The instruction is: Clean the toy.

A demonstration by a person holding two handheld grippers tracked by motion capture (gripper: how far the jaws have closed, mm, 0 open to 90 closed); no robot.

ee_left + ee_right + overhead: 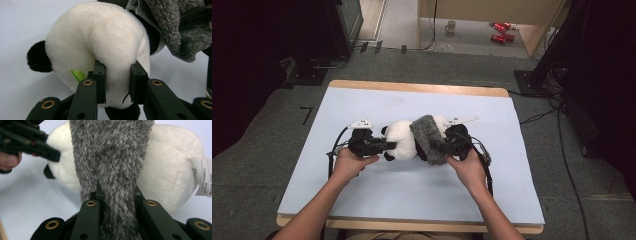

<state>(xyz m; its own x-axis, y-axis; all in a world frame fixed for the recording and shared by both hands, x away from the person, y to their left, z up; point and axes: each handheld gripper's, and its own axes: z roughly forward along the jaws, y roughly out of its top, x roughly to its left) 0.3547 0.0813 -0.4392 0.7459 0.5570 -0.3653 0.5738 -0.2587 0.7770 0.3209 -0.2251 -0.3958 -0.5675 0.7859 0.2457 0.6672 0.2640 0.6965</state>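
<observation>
**Panda and grey cloth, held from both sides**

Item: plush panda [404, 140], white body with black ear and limbs, lying mid-table on the pale blue mat [362, 190]. A green tag [78, 74] shows on its underside; a white label [203, 177] hangs at one end.

Item: grey furry cloth [428, 137], draped across the panda's right half, its end trailing toward the near side.

Left gripper [117, 85]: at the panda's left, jaws pressed into a fold of the white plush, pinching it between the pads.

Right gripper [116, 195]: at the panda's right, jaws clamped on the hanging strip of cloth, fur bunched between them.

Surroundings: wooden table [412, 88] edge at the far side; grey carpet [262, 145] around; a mug [450, 26] and red cans [500, 31] on the floor beyond.
</observation>
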